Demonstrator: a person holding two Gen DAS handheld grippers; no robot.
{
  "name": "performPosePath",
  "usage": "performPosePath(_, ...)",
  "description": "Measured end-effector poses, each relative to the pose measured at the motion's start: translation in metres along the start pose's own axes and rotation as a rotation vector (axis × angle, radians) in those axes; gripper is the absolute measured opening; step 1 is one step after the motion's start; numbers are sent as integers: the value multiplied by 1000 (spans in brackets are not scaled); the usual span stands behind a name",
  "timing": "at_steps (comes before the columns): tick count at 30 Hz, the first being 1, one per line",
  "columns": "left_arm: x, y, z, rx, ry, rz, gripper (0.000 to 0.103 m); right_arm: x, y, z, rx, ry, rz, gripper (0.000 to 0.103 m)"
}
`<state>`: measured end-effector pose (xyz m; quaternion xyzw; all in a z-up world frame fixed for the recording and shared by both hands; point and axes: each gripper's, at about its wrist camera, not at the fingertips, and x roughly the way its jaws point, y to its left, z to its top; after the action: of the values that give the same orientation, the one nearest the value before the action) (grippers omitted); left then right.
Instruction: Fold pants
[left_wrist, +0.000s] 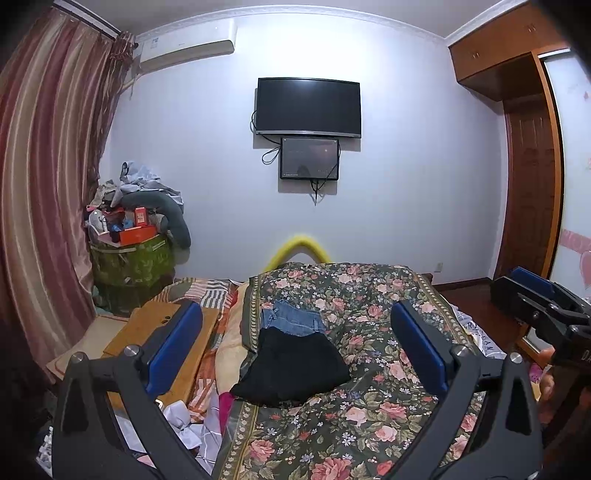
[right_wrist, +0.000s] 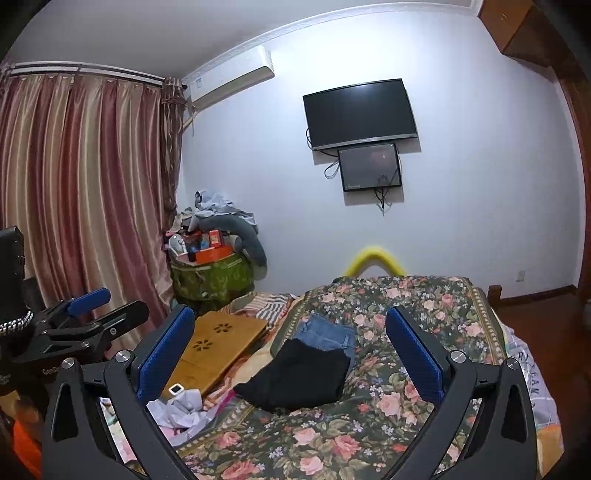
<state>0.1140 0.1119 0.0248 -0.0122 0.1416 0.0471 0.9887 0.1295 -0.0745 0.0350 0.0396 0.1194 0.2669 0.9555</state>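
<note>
Pale walls close off the far end of the bedroom, with a dark television (left_wrist: 308, 105) mounted high and a smaller screen (left_wrist: 309, 158) just beneath it. Striped pink curtains (right_wrist: 81, 177) hang to our left, beside a green bin (left_wrist: 131, 264) heaped with boxes and clothes. On the bed, a floral quilt (left_wrist: 369, 406) carries the folded black pants (left_wrist: 291, 367), which lie near the quilt's left edge and overlap the near edge of folded blue denim (left_wrist: 290, 317) behind them. A wooden lap tray (right_wrist: 218, 347) rests to the left of the quilt, with crumpled white paper (right_wrist: 184, 406) nearer to us. We hold our left tongs (left_wrist: 295, 350) spread wide above the bed, nothing between the blue pads (left_wrist: 177, 347). Our right tongs (right_wrist: 290, 354) are likewise spread wide and hold nothing, with the black pants seen between the fingers, well ahead of them.
</note>
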Motion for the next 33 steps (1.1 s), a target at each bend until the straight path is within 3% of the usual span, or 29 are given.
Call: performPosePath(33, 10, -4, -4, 11, 18, -44, 103, -2, -3, 3, -1, 5, -9, 103)
